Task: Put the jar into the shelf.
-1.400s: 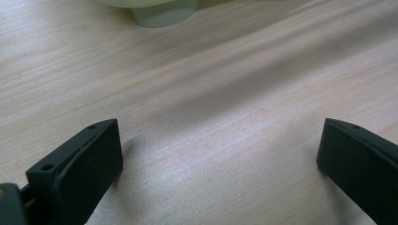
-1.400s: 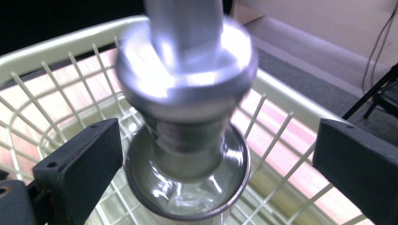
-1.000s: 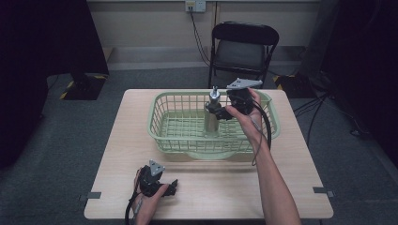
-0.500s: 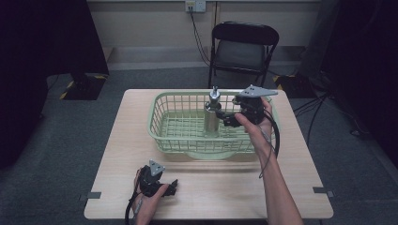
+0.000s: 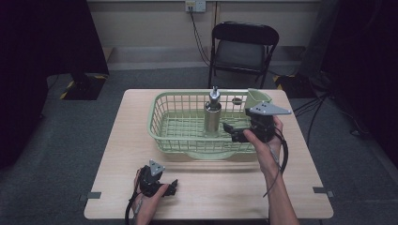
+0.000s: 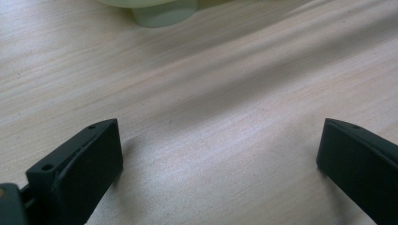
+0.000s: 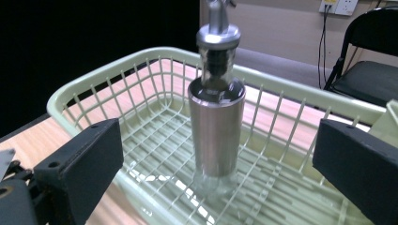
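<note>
A pale green wire basket (image 5: 178,123) stands on the middle of the wooden table (image 5: 211,187). Upright inside it is a steel-bodied bottle (image 5: 212,116) with a metal pour spout. My right gripper (image 5: 231,131) hovers over the basket's right part, just right of the bottle, open. In the right gripper view the bottle (image 7: 217,117) stands a short way beyond the wide-apart jaws, touching neither. My left gripper (image 5: 172,187) rests on the table near the front left, open. Bare wood lies between its fingers (image 6: 80,168).
A small dark round object (image 5: 237,100) lies on the table behind the basket, beside a pale green piece (image 5: 257,97) at the basket's back right corner. A black folding chair (image 5: 244,47) stands beyond the table. The basket's foot (image 6: 164,9) shows ahead of the left gripper.
My right gripper has drawn back from the bottle, toward the right and the near side. The bottle stays upright in the same spot. The left gripper has not moved.
</note>
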